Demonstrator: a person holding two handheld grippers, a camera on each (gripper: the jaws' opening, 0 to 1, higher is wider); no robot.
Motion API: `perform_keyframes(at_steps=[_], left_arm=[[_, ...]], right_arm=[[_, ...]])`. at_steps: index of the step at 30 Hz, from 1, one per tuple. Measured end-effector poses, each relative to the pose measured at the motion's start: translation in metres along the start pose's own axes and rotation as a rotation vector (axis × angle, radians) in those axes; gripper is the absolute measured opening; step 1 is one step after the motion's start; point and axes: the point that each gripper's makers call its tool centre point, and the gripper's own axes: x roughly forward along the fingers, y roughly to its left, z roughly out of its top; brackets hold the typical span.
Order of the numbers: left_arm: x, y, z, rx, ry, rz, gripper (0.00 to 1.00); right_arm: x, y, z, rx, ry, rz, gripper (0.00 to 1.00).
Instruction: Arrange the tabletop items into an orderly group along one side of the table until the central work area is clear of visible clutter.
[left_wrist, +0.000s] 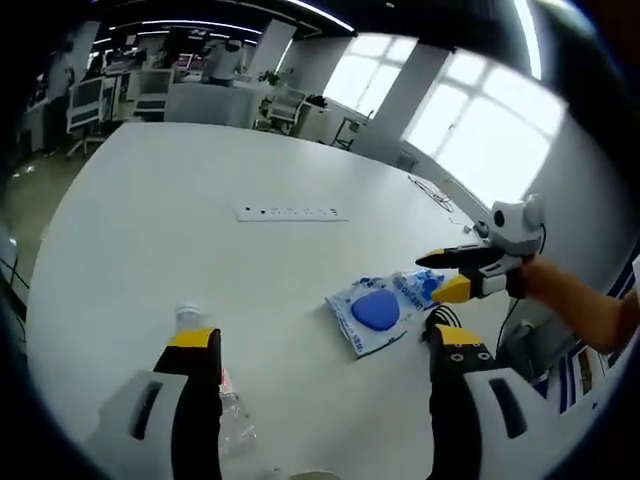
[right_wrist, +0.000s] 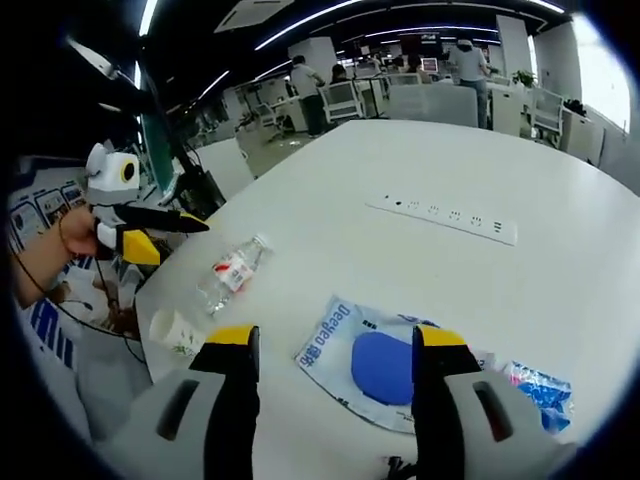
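Nearest in the left gripper view, the left gripper (left_wrist: 325, 350) rose from six o'clock with its yellow-tipped jaws spread wide and nothing between them. Just behind its left jaw, at about seven o'clock, a clear plastic bottle (left_wrist: 212, 375) lay on its side on the white table (left_wrist: 160, 230). Toward four o'clock lay a blue-and-white packet (left_wrist: 378, 312), flat on the tabletop, and just beyond it at three o'clock the right gripper (left_wrist: 440, 275) hovered with jaws parted, released. Farther off, near the centre, a white power strip (left_wrist: 292, 213) lay flat.

Likewise in the right gripper view, that gripper's own jaws stood apart over the packet (right_wrist: 372, 362); a paper cup (right_wrist: 176, 331) sat at eight o'clock, the bottle (right_wrist: 232, 269) beyond it, the left gripper (right_wrist: 170, 238) at nine o'clock, the strip (right_wrist: 442, 217) farthest
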Motion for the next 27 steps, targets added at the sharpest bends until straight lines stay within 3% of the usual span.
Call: perform_keyframes(at_steps=[19, 27], left_arm=[[-0.051, 0.033, -0.01, -0.059, -0.07, 0.036, 0.88], [-0.067, 0.047, -0.017, -0.084, -0.087, 0.053, 0.87]], right_arm=[[0.033, 0.049, 0.022, -0.02, 0.029, 0.113, 0.58], [0.059, 0.075, 0.033, -0.022, 0.041, 0.183, 0.59]])
